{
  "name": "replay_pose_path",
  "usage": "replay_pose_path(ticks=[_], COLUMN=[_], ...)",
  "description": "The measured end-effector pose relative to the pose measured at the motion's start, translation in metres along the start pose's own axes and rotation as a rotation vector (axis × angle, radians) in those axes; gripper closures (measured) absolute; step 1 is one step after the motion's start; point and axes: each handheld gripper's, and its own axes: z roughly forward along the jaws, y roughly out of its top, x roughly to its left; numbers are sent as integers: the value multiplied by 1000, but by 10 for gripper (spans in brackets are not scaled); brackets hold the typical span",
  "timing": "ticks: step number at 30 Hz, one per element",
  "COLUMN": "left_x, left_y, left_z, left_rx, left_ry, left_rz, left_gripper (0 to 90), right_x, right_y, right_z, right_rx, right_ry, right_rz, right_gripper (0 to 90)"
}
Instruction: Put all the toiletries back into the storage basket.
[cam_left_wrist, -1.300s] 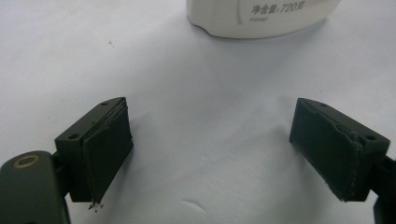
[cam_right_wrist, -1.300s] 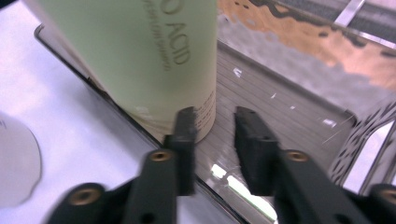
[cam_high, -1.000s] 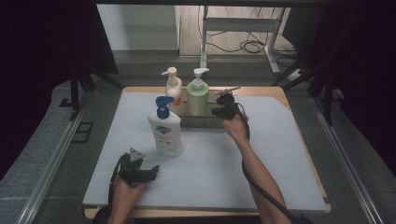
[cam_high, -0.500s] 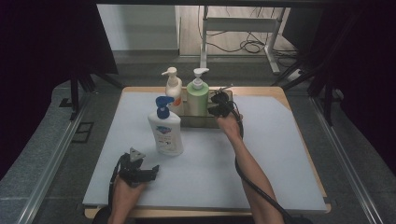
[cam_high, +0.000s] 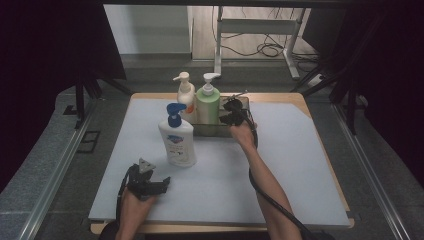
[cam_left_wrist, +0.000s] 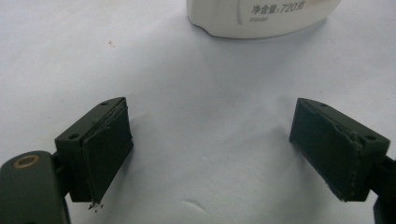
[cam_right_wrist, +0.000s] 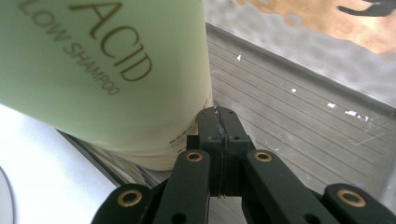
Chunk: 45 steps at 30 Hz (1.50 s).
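A green pump bottle (cam_high: 207, 107) and a white pump bottle with an orange label (cam_high: 185, 96) stand in a shallow tray (cam_high: 212, 132) at the back of the mat. My right gripper (cam_high: 228, 113) is shut beside the green bottle's right side. In the right gripper view its closed tips (cam_right_wrist: 219, 115) hover over the tray's ribbed floor (cam_right_wrist: 303, 126), nearly touching the base of the green bottle (cam_right_wrist: 107, 70). A white bottle with a blue pump (cam_high: 178, 141) stands in front of the tray. My left gripper (cam_high: 151, 184) rests open on the mat, facing that bottle's base (cam_left_wrist: 261, 16).
A pale mat (cam_high: 300, 165) covers the wooden table, with bare room at right and front centre. A black cable (cam_high: 265, 197) trails along the right forearm. Dark floor and table legs lie beyond the far edge.
My right gripper has drifted a little left, closer to the green bottle. The left gripper and the bottles have stayed put.
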Motion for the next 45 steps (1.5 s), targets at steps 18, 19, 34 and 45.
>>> replay_pose_path(ticks=[18,19,34,45], left_x=[0,0,0,-1], left_y=[0,0,0,0], left_z=[0,0,0,0], left_rx=[0,0,0,-1], left_ry=[0,0,0,2], left_rz=[0,0,1,3], left_gripper=[123,123,124,125], right_x=[8,8,5,1], right_y=[1,1,-2,-6], right_z=[3,3,-6,-19], right_rx=[1,0,-25,-54], right_ry=[-1,1,-13,-25], right_rz=[-10,-11,-36,-77], right_gripper=[896,895,744,552])
